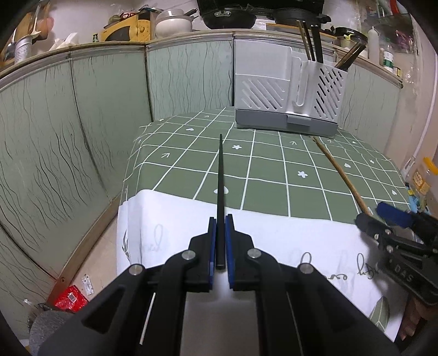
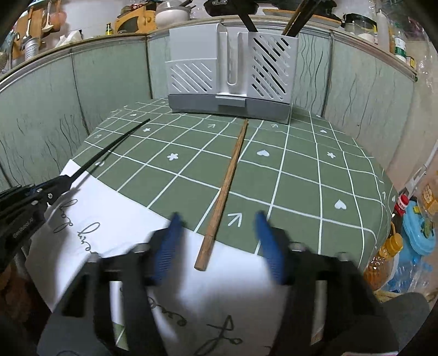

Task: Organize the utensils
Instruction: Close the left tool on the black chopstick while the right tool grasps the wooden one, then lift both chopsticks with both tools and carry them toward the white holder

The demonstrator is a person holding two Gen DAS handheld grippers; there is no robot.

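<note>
Chopstick [image 2: 225, 189] beside "DAS"-marked right tool [image 1: 383, 219]

The left gripper [image 1: 220, 219] is clamped tight, while the right gripper [image 2: 217, 221] stands apart, blurred.

Utensil holder [image 2: 230, 79] at table's [image 2: 342, 175] far edge, chopsticks [image 2: 298, 16] upright in its right compartment. Wooden chopstick [image 2: 227, 186] lies on table, near-to-far, before holder. Black chopstick [image 1: 220, 191] left of it, raised off table.

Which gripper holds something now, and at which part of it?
The left gripper holds the black chopstick near its thick end. The right gripper holds nothing.
</note>
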